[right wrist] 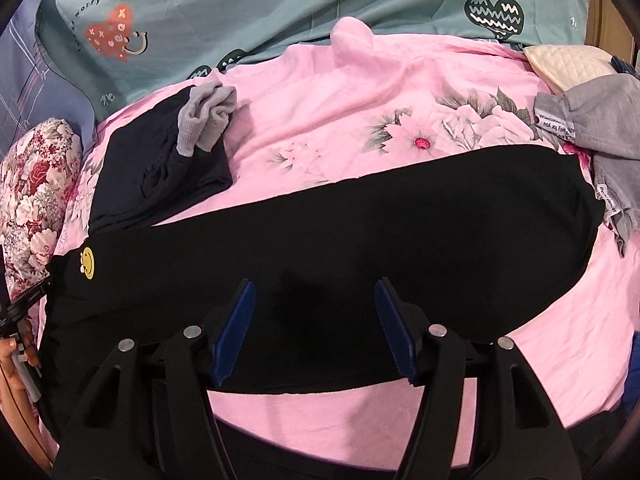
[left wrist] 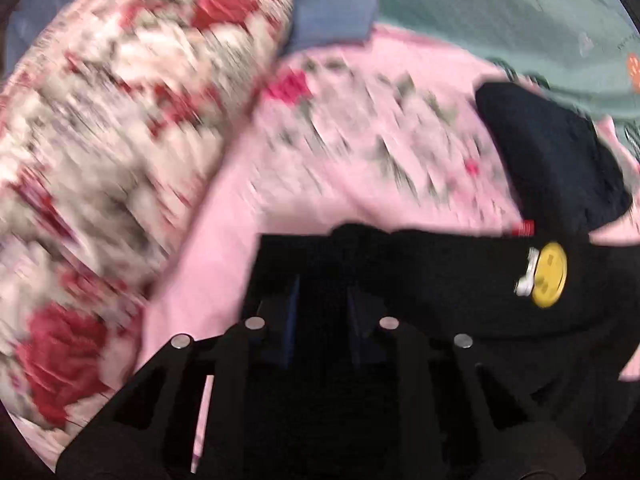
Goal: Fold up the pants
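Black pants [right wrist: 360, 240] with a yellow smiley patch [right wrist: 87, 263] lie stretched across the pink floral bedsheet [right wrist: 360, 92], waist end at the left. My right gripper [right wrist: 316, 300] is open, its blue pads [right wrist: 236, 332] hovering over the pants' middle. In the blurred left wrist view my left gripper [left wrist: 322, 292] sits on the pants' waist end [left wrist: 440, 272], fingers narrowly apart with black fabric between them; the patch [left wrist: 550, 274] is just to its right.
A folded dark navy garment [right wrist: 160, 184] with grey socks [right wrist: 208, 120] lies at the back left. A grey garment [right wrist: 600, 128] lies at the right edge. A floral pillow [left wrist: 120, 128] is at the left, a teal blanket [right wrist: 280, 12] behind.
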